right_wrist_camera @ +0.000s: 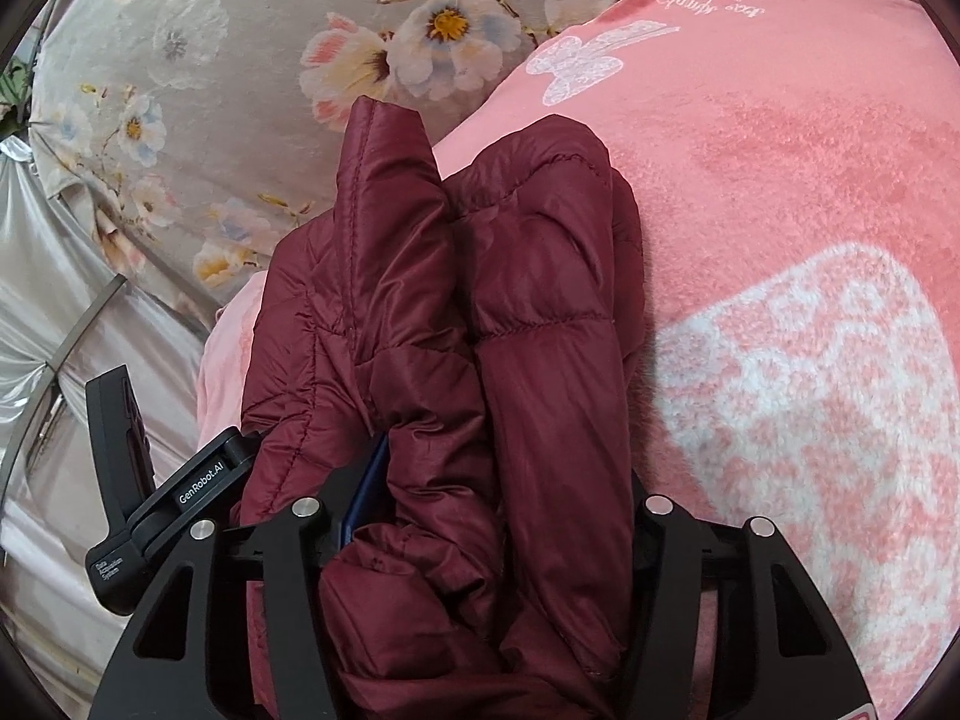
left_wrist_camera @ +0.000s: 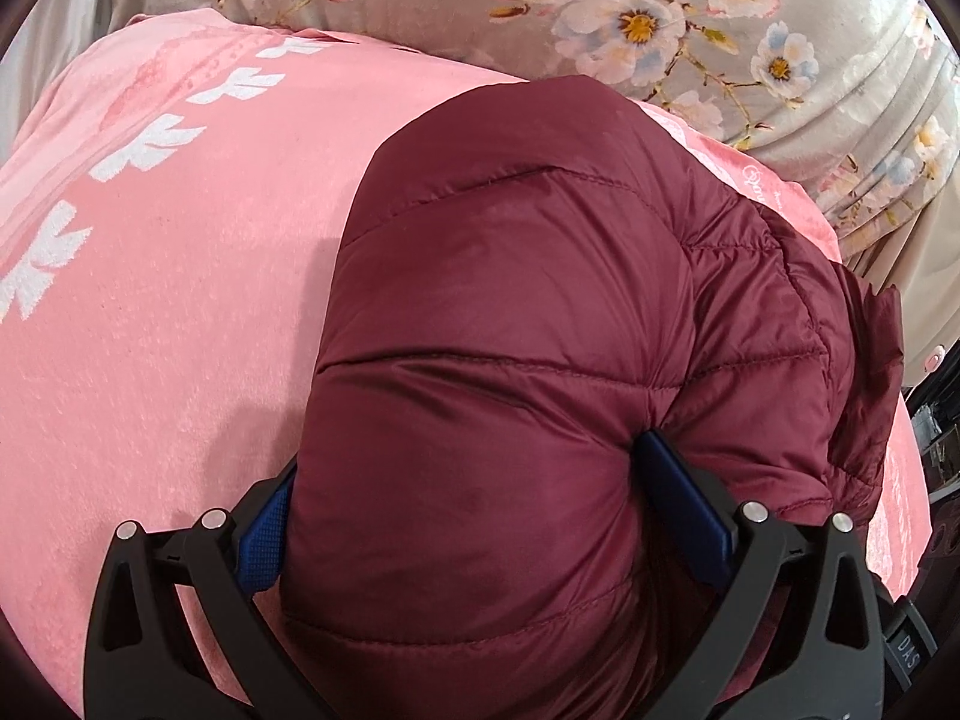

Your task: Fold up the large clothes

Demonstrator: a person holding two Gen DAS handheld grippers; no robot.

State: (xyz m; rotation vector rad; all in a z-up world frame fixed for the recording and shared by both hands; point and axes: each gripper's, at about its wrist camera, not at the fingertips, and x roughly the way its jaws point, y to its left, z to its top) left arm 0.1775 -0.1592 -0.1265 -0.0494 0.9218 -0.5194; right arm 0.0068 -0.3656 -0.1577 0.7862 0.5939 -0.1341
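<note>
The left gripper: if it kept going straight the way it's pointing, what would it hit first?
Nothing new: the left gripper is already clamped on the maroon puffy jacket. Pushed on, it would likely press that jacket into the pink blanket underneath.

Maroon puffer jacket [left_wrist_camera: 510,330], quilted, bunched up on pink blanket [left_wrist_camera: 150,300].
</note>
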